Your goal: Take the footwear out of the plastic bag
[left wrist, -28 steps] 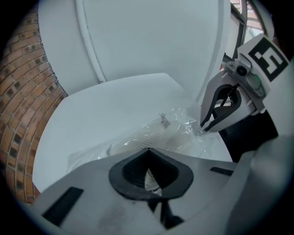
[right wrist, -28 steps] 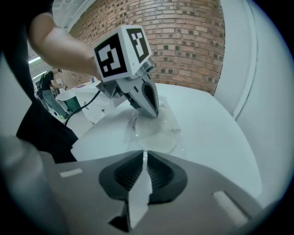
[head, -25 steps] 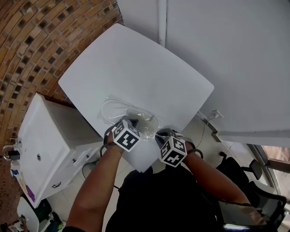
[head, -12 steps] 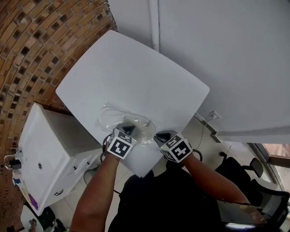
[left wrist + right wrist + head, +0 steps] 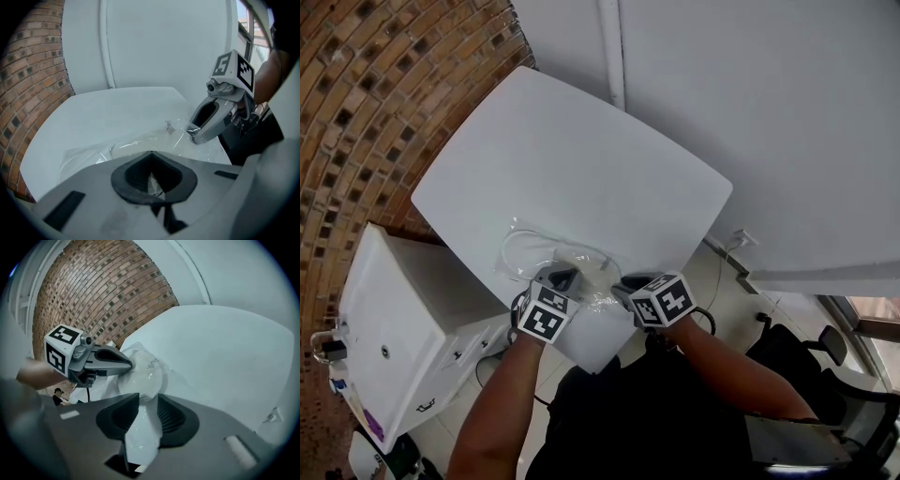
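L hand-held gripper (image 5: 565,278) clenched on bag (image 5: 517,246) film, tabletop (image 5: 581,150) near edge; footwear (image 5: 140,376) still inside. R hand-held gripper (image 5: 621,286) jaws just went wide, bag between, unpinched. Prob regrasp next.

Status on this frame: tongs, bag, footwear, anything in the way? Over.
Left tongs shut on plastic bag. Right tongs just opening, bag between them. Footwear inside bag, on table. Nothing blocking.
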A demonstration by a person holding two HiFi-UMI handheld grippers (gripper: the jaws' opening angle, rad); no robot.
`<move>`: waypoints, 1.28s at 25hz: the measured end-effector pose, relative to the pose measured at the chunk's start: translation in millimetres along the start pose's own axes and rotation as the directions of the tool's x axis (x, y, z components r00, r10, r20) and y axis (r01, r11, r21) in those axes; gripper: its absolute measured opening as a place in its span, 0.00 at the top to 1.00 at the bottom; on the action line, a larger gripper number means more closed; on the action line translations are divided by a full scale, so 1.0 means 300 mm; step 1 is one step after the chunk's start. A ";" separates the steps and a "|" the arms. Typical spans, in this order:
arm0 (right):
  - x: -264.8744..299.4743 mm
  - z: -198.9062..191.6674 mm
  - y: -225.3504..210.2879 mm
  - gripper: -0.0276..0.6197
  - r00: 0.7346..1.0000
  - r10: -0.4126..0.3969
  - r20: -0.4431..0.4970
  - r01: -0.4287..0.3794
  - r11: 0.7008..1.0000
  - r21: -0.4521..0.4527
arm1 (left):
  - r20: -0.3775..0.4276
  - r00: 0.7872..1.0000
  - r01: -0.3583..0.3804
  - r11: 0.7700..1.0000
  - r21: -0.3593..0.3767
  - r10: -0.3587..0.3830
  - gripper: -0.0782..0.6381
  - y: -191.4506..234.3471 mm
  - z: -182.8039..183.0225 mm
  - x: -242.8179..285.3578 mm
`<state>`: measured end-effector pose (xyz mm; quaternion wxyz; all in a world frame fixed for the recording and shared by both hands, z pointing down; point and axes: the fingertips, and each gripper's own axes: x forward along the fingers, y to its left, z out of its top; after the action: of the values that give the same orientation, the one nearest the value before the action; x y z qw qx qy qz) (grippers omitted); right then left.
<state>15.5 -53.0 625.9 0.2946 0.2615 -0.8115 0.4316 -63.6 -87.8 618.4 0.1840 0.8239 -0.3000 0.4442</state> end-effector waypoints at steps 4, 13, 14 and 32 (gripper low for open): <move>0.009 0.005 -0.009 0.77 1.000 0.024 -0.015 -0.022 0.995 0.099 | 0.035 0.999 0.003 1.000 -0.010 -0.002 0.88 -0.001 0.002 -0.001; 0.018 0.037 -0.010 0.75 0.979 0.184 0.093 -0.206 0.885 0.417 | 0.070 0.996 0.063 0.994 -0.087 -0.057 0.88 0.007 0.000 -0.003; 0.022 0.038 -0.011 0.76 0.979 0.178 0.093 -0.201 0.885 0.419 | 0.074 0.995 0.069 0.993 -0.095 -0.063 0.88 0.008 0.000 -0.004; -0.083 0.097 -0.003 0.89 0.927 0.290 0.236 -0.358 0.871 0.336 | 0.090 0.964 -0.238 0.962 -0.137 0.251 0.86 0.193 -0.056 -0.174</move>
<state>25.9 -74.0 595.8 0.0888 0.2098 -0.7698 0.5963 -134.4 -104.6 585.6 0.1627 0.7897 -0.4363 0.3994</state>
